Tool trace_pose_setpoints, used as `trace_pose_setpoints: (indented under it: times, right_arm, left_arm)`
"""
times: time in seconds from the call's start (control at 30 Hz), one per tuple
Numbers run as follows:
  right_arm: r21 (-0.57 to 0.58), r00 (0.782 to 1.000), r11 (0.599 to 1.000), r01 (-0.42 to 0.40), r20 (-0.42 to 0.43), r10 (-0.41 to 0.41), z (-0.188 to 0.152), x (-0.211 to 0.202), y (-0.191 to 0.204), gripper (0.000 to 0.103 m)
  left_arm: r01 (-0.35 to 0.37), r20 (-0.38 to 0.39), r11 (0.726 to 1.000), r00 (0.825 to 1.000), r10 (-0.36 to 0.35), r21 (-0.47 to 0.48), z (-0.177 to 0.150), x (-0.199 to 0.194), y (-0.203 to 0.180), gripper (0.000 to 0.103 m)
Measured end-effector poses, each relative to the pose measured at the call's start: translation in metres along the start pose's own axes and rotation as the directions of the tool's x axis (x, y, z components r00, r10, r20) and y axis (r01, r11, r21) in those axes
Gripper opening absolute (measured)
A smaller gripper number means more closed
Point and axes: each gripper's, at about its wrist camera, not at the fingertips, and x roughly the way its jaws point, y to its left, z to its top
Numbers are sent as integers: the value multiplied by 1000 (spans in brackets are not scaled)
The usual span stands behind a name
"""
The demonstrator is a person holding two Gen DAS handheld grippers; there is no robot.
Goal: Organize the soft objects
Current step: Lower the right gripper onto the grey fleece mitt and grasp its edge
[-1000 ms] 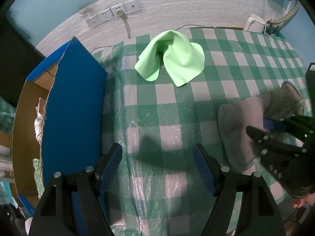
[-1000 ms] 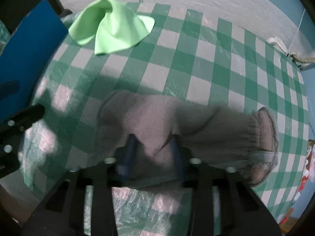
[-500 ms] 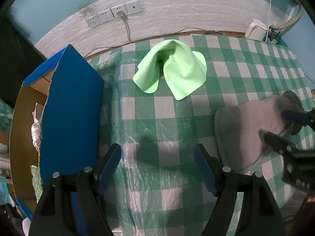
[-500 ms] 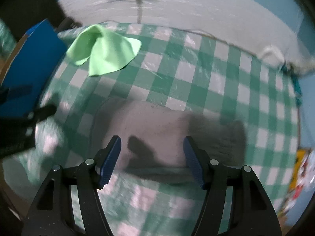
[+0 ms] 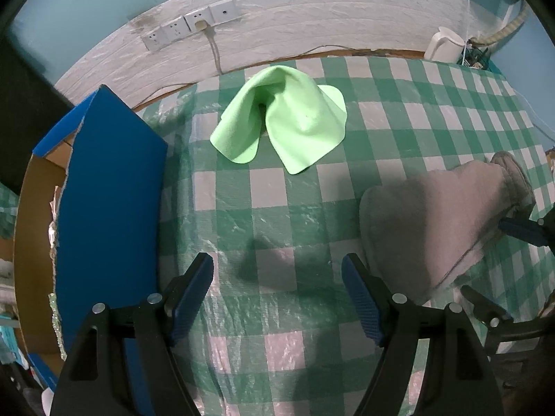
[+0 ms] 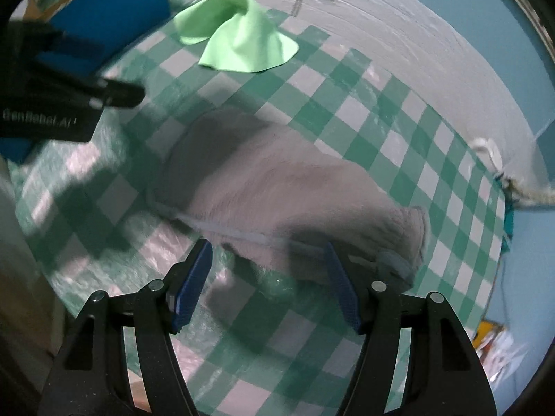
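Observation:
A grey fleece mitt lies flat on the green checked tablecloth, at the right in the left wrist view; it also shows in the right wrist view. A light green cloth lies crumpled near the table's far edge, also visible in the right wrist view. My left gripper is open and empty above the cloth-covered table, left of the mitt. My right gripper is open and empty, just in front of the mitt's near edge.
A blue-sided cardboard box with items inside stands at the table's left edge. A white brick wall with power sockets runs behind the table. A white kettle and cables sit at the far right corner.
My right gripper was shut on the grey mitt one second ago; it has opened, let the mitt go, and pulled back. The mitt now lies flatter. The left gripper has drawn back slightly.

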Motion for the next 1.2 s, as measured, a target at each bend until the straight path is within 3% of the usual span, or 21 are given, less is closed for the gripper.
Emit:
trace_pose_setpoints:
  times: [0.37, 0.63, 0.7, 0.73, 0.93, 1.2]
  right_arm:
    - [-164, 993, 980, 112, -5, -115, 5, 26, 15, 66]
    - [-152, 997, 986, 76, 5, -76, 22, 37, 4, 66]
    - [-123, 999, 992, 36, 1, -37, 26, 39, 0, 60]
    - [-95, 1000, 995, -3, -3, 3, 29, 40, -5, 49]
    - [84, 994, 991, -109, 9, 108, 41, 41, -35, 16]
    - [310, 975, 926, -216, 121, 187, 54, 30, -82, 11]
  left_arm:
    - [12, -42, 1000, 999, -13, -20, -7, 11, 3, 78]
    - [29, -39, 999, 999, -30, -34, -1, 12, 8, 78]
    - [33, -38, 999, 999, -35, -38, 1, 12, 10, 78]
    - [35, -37, 999, 999, -37, -41, 2, 13, 11, 78]
    - [58, -28, 996, 998, -61, -73, 10, 12, 17, 78]
    - [85, 7, 988, 996, -84, -131, 35, 13, 23, 89]
